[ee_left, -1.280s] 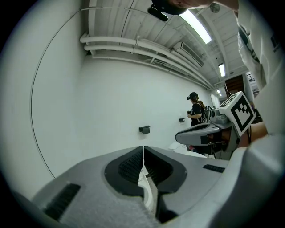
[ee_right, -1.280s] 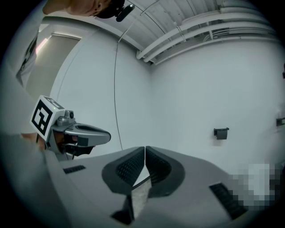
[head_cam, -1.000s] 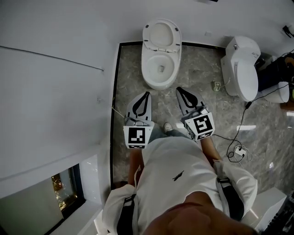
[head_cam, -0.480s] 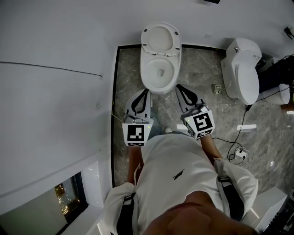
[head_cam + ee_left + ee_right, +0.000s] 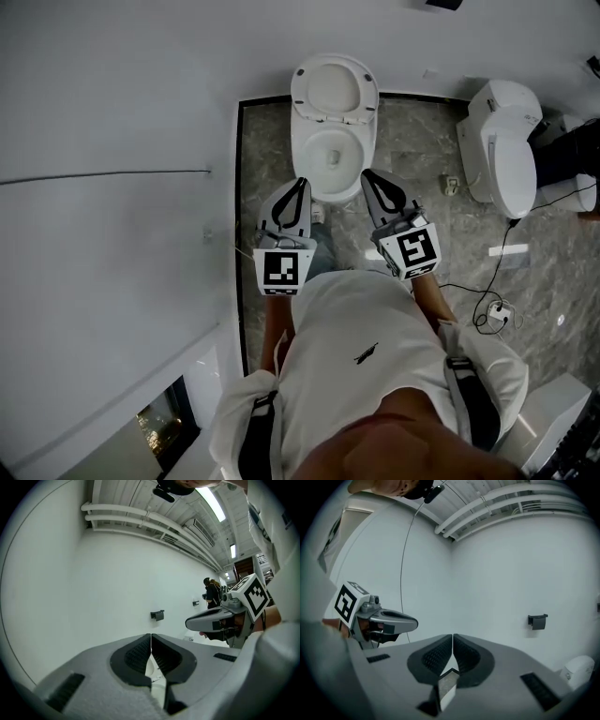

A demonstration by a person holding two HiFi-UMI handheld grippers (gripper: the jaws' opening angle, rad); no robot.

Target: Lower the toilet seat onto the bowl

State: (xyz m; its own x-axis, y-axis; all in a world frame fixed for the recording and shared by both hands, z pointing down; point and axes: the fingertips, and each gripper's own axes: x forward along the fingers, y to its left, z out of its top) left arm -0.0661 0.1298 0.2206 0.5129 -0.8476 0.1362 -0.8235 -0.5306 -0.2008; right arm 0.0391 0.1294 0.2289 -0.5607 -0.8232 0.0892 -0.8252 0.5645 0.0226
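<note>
Toilet seat [image 5: 300, 92]: raised, leaning back at the wall, at 12 o'clock in the head view; not yet lowered.
Bowl [image 5: 359, 155]: open, directly below the seat; its front rim lies between the two gripper tips.
Long axis: the seat runs 12 to 6, with the hinge judged to be at the back of the bowl.
Direction from tongs: seat at about 1 o'clock from the left gripper [image 5: 299, 184], about 11 o'clock from the right gripper [image 5: 367, 175].
Nearer hand: roughly equal; neither touches the seat.
Left gripper jaws: closed together, pads meeting, nothing held.
Right gripper jaws: closed together, nothing held.
Next move, as a judgement: reach past the bowl to the seat's top edge.
</note>
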